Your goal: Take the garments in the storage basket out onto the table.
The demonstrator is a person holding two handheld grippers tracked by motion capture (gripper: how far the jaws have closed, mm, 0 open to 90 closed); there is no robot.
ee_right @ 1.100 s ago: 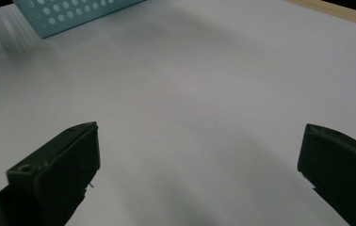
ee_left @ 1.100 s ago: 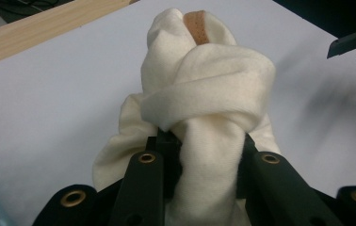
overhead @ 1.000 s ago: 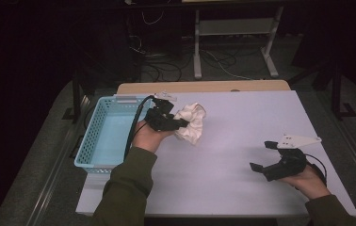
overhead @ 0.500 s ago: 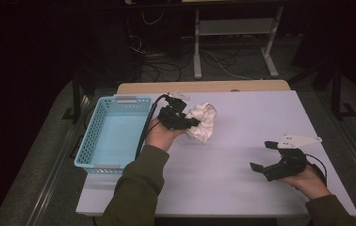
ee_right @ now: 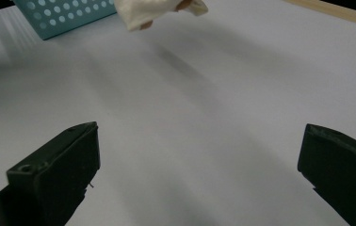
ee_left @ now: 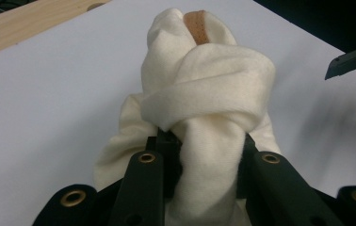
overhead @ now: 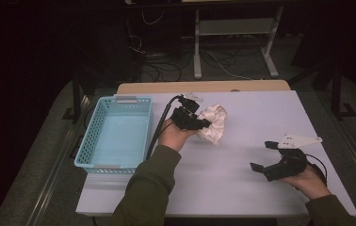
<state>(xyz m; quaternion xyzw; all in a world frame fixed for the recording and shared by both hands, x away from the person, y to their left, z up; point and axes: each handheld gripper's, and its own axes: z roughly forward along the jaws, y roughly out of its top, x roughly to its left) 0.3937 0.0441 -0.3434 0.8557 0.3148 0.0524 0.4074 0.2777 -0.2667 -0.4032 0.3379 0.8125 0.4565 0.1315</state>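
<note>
the left gripper [overhead: 199, 123] is clamped on a bunched cream cloth [overhead: 214, 123], carried just right of the blue basket [overhead: 91, 141]; right gripper [overhead: 263, 156] jaws apart, idle. next, likely laying the cloth down flat.

The high view looks forward and down over the whole table [overhead: 242, 188]. Each gripper view sits low and close behind its own jaws; all three share the cream cloth [overhead: 214, 123] [ee_left: 204, 94] [ee_right: 148, 12].

Basket [overhead: 115, 136] at left on table [overhead: 242, 188]; cloth [overhead: 214, 123] just right of it, mid-table; right gripper [overhead: 264, 156] near right edge.
</note>
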